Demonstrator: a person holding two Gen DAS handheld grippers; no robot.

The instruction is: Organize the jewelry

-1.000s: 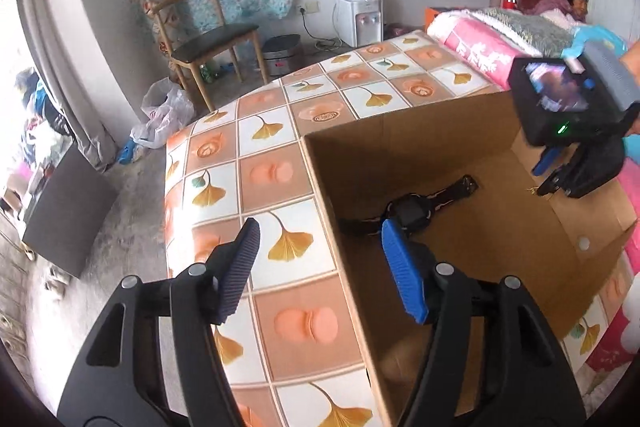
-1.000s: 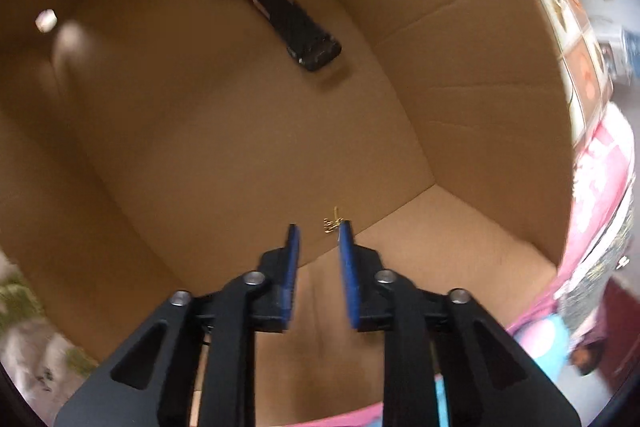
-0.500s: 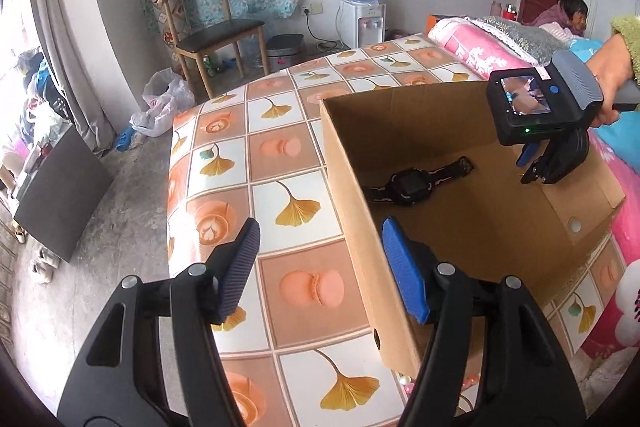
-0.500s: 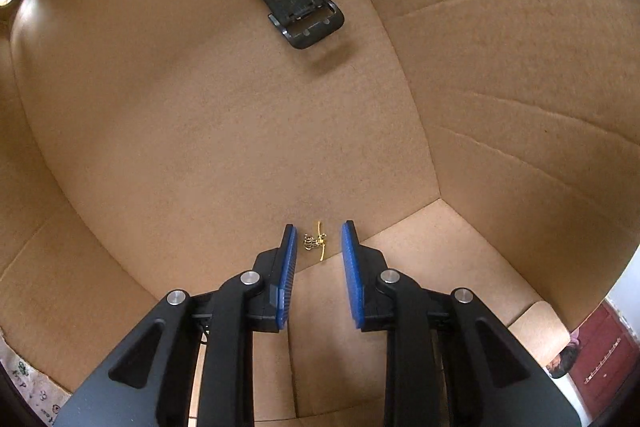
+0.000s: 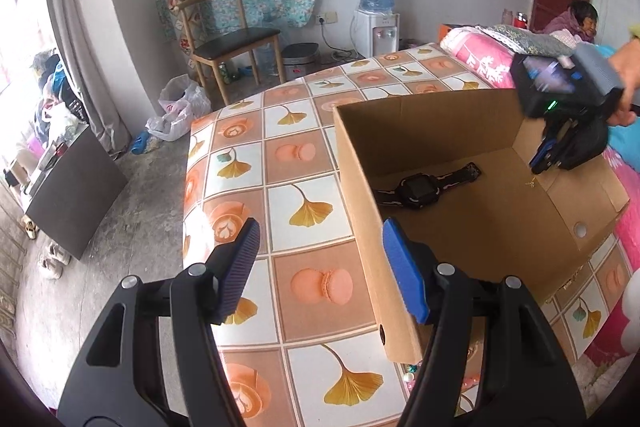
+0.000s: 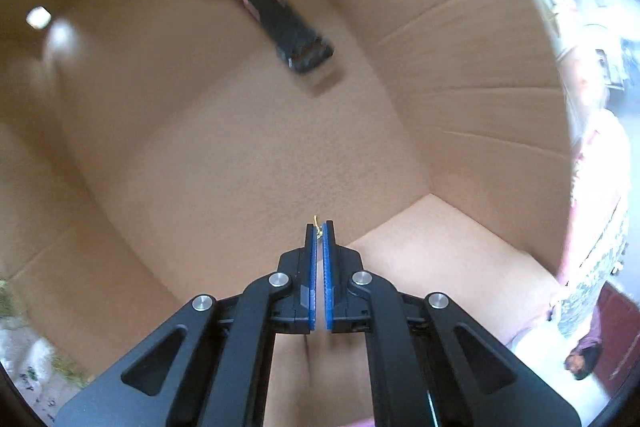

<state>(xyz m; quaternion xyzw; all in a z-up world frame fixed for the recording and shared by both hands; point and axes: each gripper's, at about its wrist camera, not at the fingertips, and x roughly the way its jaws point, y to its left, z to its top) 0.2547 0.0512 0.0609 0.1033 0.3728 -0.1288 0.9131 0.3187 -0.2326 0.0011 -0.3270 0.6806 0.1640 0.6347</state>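
Earring (image 6: 318, 227), small and gold, sits pinched at the tips of your right gripper (image 6: 319, 233), whose jaws have just closed on it inside the cardboard box (image 5: 360, 163). A black watch (image 5: 420, 187) lies on the box floor. Your left gripper (image 5: 320, 267) stands released over the desk (image 5: 304, 155).

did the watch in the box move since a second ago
No. In the left wrist view the watch lies at the same spot on the cardboard box floor, by the same wall; only the camera shifted.
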